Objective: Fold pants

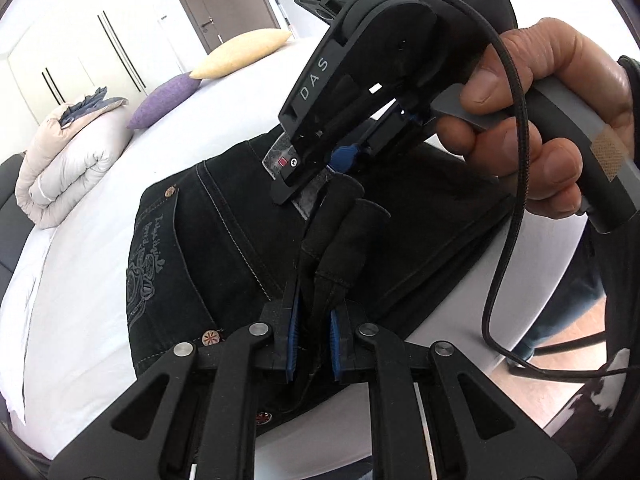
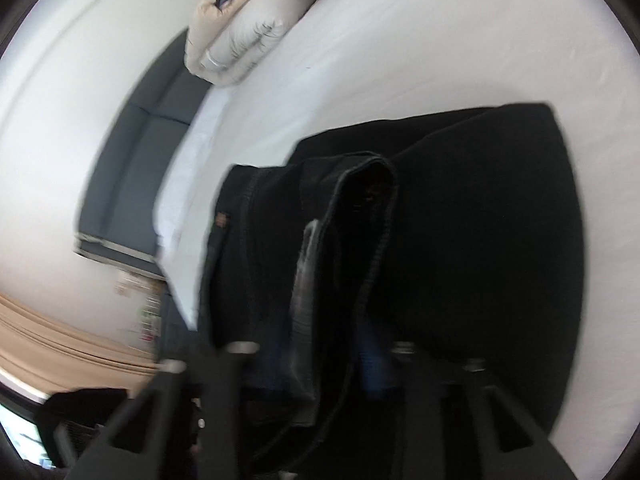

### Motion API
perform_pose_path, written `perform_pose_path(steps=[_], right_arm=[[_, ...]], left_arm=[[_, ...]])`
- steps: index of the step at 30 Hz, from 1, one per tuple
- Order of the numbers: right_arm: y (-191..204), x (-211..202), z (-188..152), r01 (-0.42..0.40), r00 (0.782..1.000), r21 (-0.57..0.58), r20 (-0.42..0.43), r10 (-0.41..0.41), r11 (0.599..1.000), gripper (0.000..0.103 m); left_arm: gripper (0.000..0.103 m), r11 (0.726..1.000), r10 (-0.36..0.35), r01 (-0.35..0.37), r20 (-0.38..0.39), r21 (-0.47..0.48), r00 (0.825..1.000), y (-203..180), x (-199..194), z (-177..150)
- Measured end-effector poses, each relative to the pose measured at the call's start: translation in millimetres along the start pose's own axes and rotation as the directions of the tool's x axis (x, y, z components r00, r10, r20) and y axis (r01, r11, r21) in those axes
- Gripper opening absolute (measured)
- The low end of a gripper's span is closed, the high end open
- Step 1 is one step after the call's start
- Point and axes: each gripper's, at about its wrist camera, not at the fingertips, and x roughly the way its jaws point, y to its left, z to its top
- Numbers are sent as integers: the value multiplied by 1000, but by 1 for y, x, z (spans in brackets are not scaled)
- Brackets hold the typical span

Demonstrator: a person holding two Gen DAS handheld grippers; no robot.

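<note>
Near the bed's side edge, the black pants lie folded on the white sheet. Your left gripper is clamped on a bunched fold of them. Your right gripper, in your right hand, pinches the cloth just beyond, blurred in its own view.

Left gripper is clamped on a bunched edge of the black pants, which lie on a white bed. Right gripper, held in a hand, has its tips at the fabric just beyond. Purple pillow, yellow pillow and rolled duvet lie further back.
</note>
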Motion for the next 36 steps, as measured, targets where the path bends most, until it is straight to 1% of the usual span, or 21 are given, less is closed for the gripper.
perform_pose_path(steps=[1,2,3,4,6,9,11,13,20,23,25,26,27,28,29,31,32,33,34,35,36], right_arm=[[0,-4,0,1,1000,-6,6,-1,1000,19],[0,-9,1,5,1000,-14,12,-5,1000,18],[1,-12,3,10,1000,-22,18,-9,1000,17],[1,-17,5,13,999,-28,30,-12,1000,17],[3,-31,11,8,998,-39,64,-6,999,15],[-5,-49,15,1,995,-38,104,3,999,15],[-15,-57,12,3,993,-24,115,-1,1000,15],[-31,-68,2,-2,991,-1,133,3,1000,15],[-56,-72,-12,-22,985,79,175,8,997,15],[-68,-71,-18,-52,981,119,194,28,991,15],[-73,-66,-20,-59,978,129,205,31,990,14],[-71,-65,-21,-65,977,128,208,37,990,16],[-70,-66,-21,-74,976,125,210,47,989,21],[-67,-67,-21,-76,977,124,210,49,989,24],[-66,-69,-21,-73,977,122,210,46,990,29],[-62,-76,-21,-51,974,124,224,22,991,34],[-61,-81,-22,-38,972,131,237,6,991,40],[-59,-88,-23,-10,967,145,254,-27,989,46],[-59,-93,-24,6,963,156,265,-48,988,46],[-59,-98,-26,13,960,163,273,-58,987,46],[-59,-105,-29,22,954,176,290,-74,984,46]], left_arm=[[11,1000,-6,6,7,12,1000,-5,2,5],[11,1000,-9,9,12,18,1000,-2,-6,-3],[11,1000,-13,13,20,27,1000,0,-5,0],[11,999,-21,19,33,40,999,-5,-4,8],[11,998,-31,28,54,54,998,-7,-4,10],[11,996,-57,51,78,75,995,-19,0,27],[11,994,-76,70,77,86,994,-27,7,29],[11,991,-92,84,70,104,993,-37,14,30],[11,983,-127,119,52,140,990,-47,36,26],[11,982,-141,135,40,132,989,-43,48,22],[13,985,-150,145,38,95,988,-34,52,21],[13,985,-159,156,37,72,987,-30,53,24],[14,984,-172,170,38,48,984,-16,50,21],[15,982,-189,189,34,20,981,-8,52,21],[17,978,-207,208,28,-11,978,7,55,21],[23,966,-245,246,22,-77,969,27,57,21],[27,961,-254,255,25,-103,967,42,60,23],[34,958,-256,258,29,-124,966,52,62,20],[49,955,-257,258,31,-146,966,61,62,18],[54,953,-252,255,37,-164,967,69,61,16],[55,951,-246,251,50,-183,968,80,64,12]])
